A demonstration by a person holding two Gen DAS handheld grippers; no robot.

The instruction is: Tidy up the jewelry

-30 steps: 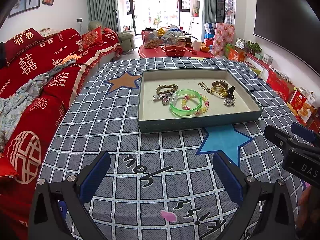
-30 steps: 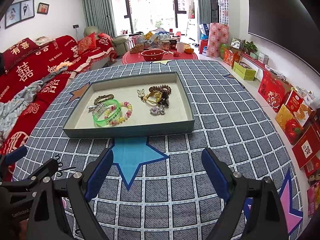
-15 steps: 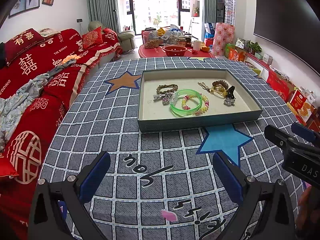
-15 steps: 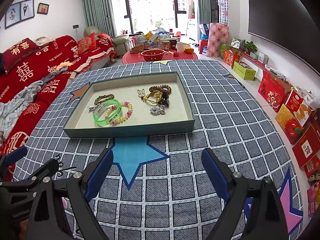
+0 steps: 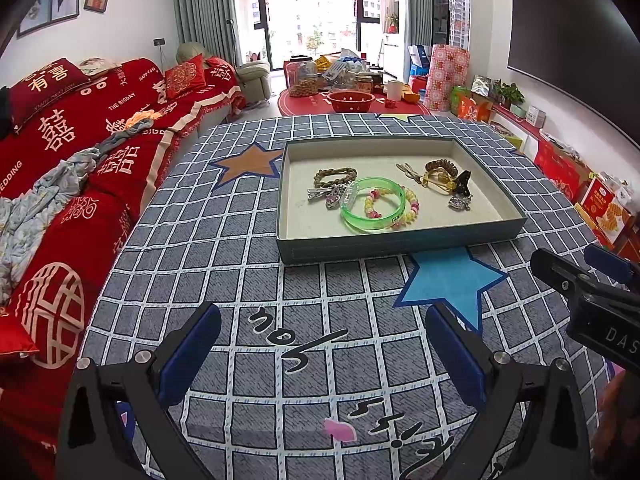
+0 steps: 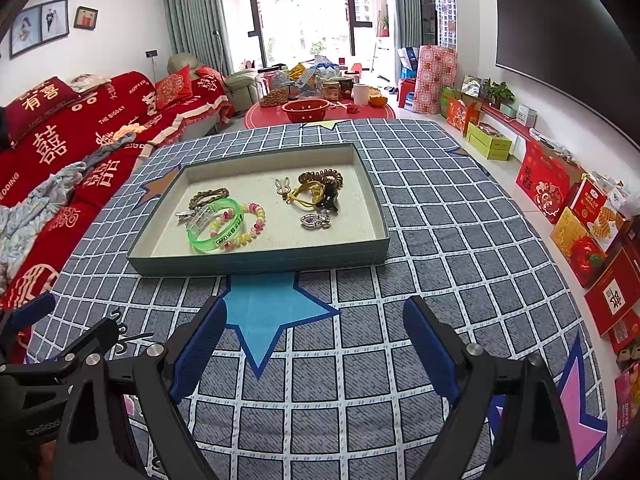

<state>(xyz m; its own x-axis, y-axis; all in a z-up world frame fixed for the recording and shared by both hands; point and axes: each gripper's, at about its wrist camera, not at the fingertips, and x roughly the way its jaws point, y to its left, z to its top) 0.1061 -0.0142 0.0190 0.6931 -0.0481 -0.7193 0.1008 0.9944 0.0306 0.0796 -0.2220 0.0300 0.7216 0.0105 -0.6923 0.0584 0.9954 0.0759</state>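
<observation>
Left tongs (image 5: 322, 352) spread, empty, above near table (image 5: 256, 280). Right tongs (image 6: 316, 338) spread, empty. Tray (image 5: 400, 242) mid-table, beyond both. Inside: green bangle (image 5: 374, 210) over beaded bracelet (image 5: 412, 206) at left; yellow cord tangle (image 6: 310, 194) at right, pieces hard to separate.

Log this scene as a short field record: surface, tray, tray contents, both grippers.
surface: checked blue-grey cloth with star patches
tray: shallow teal box, sand-coloured floor
contents: green bangle overlapping a pastel bead bracelet, brown braided band, yellow cord, silver charm
left gripper: open, empty, short of tray
right gripper: open, empty, short of tray
</observation>
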